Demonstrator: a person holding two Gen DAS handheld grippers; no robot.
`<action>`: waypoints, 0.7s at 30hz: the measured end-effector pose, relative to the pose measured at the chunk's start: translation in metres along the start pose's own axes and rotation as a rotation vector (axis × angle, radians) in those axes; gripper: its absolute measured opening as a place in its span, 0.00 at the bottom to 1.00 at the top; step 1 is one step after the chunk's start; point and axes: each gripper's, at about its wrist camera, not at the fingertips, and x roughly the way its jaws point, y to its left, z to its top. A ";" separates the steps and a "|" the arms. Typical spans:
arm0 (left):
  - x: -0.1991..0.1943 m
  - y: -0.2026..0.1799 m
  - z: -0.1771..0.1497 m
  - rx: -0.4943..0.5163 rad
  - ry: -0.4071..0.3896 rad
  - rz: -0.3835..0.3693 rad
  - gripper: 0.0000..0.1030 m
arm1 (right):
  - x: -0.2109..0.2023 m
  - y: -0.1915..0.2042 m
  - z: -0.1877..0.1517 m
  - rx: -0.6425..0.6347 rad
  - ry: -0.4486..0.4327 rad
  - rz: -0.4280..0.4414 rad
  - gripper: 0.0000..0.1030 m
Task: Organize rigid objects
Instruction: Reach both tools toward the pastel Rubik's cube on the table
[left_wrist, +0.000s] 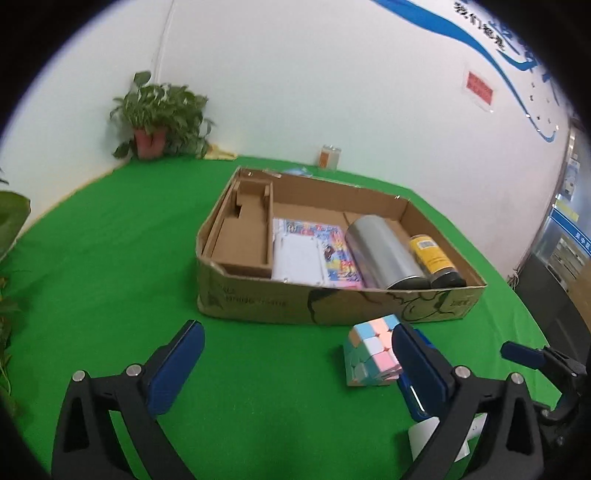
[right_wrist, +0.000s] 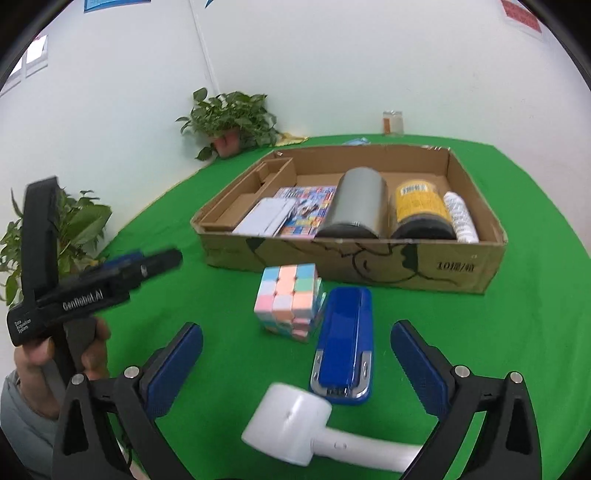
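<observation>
Both the left gripper (left_wrist: 297, 354) and right gripper (right_wrist: 296, 352) gape, holding nothing; the pastel cube (right_wrist: 288, 301) touches the glossy blue stapler (right_wrist: 345, 347) on green felt (right_wrist: 480, 332), before the cardboard box (right_wrist: 369, 264)

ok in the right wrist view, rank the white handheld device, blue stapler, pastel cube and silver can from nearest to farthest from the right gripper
1. white handheld device, low between the open fingers of the right gripper.
2. blue stapler, just beyond it, slightly right.
3. pastel cube, beside the stapler's far end, left.
4. silver can, lying in the cardboard box.
</observation>
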 end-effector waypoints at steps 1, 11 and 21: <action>0.001 -0.003 0.001 0.006 0.013 -0.009 0.98 | -0.001 0.000 -0.002 -0.003 0.004 0.006 1.00; 0.049 0.008 -0.007 -0.170 0.256 -0.187 0.98 | 0.011 0.012 0.010 -0.184 0.069 0.009 0.84; 0.098 0.009 -0.006 -0.248 0.401 -0.382 0.91 | 0.074 0.006 0.030 -0.200 0.246 0.079 0.42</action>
